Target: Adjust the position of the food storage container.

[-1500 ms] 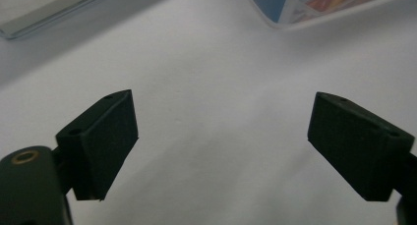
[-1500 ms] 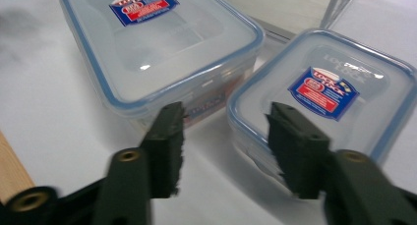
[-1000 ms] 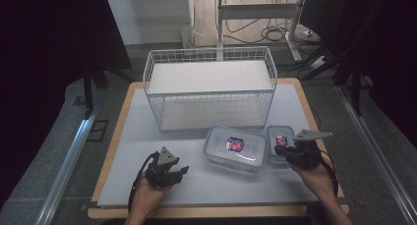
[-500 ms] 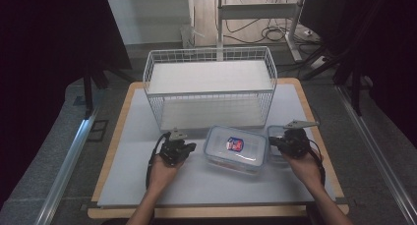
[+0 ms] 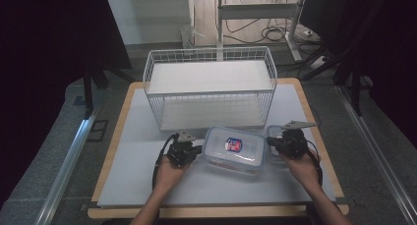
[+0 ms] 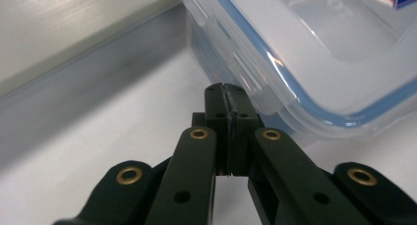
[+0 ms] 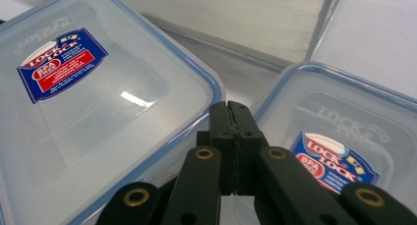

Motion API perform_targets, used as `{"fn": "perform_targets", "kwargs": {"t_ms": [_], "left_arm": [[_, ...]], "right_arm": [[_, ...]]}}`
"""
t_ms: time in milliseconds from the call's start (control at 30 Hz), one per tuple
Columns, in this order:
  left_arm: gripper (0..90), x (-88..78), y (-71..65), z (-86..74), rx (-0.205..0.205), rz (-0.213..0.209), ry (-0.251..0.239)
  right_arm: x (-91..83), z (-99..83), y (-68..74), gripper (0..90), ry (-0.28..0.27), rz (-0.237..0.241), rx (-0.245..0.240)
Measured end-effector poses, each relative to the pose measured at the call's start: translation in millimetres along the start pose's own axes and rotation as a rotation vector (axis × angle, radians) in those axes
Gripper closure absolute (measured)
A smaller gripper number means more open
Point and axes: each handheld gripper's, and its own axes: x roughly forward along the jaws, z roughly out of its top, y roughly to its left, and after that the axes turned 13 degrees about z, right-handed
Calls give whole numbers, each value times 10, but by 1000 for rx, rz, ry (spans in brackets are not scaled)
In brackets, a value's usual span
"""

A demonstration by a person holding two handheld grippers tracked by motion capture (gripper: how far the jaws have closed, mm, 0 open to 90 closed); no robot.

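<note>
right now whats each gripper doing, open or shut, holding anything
left gripper: shut, holding nothing, tips at the side of the large container.
right gripper: shut, holding nothing, tips between the large container and the small container.

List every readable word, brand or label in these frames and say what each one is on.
"LOCK & LOCK": blue and red sticker on the larger container's lid.
"BPA FREE": red band of that sticker; the smaller lines under it are too small to read.
"LOCK & LOCK": sticker on the smaller container's lid, partly behind the right gripper.
"LOCK & LOCK": faint raised letters on both lids.
High view: the sticker is too small to read.
</note>
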Motion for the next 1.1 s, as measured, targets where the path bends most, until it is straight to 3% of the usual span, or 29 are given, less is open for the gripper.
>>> {"fn": "perform_targets", "kwargs": {"t_ms": [100, 200, 367, 467, 700, 900, 1000, 1100], "left_arm": [[899, -69, -6, -29, 25, 17, 22], [899, -146, -14, -84, 10, 20, 35], [899, -300, -4, -180, 35, 32, 58], [899, -377, 12, -240, 27, 57, 69], [899, -501, 54, -396, -47, 49, 60], [899, -540, 15, -413, -40, 72, 72], [898, -555, 23, -409, -29, 69, 68], [868, -613, 54, -427, -29, 96, 49]], "right_arm": [[29, 17, 12, 898, 2, 0, -2], [75, 39, 39, 898, 2, 12, -7], [171, 82, 121, 898, 11, 37, -23], [238, 108, 188, 898, 17, 55, -34], [332, 133, 313, 898, 29, 73, -64], [342, 124, 362, 898, 32, 70, -83], [319, 117, 352, 895, 34, 93, -91], [278, 77, 369, 851, 39, 70, -138]]}}
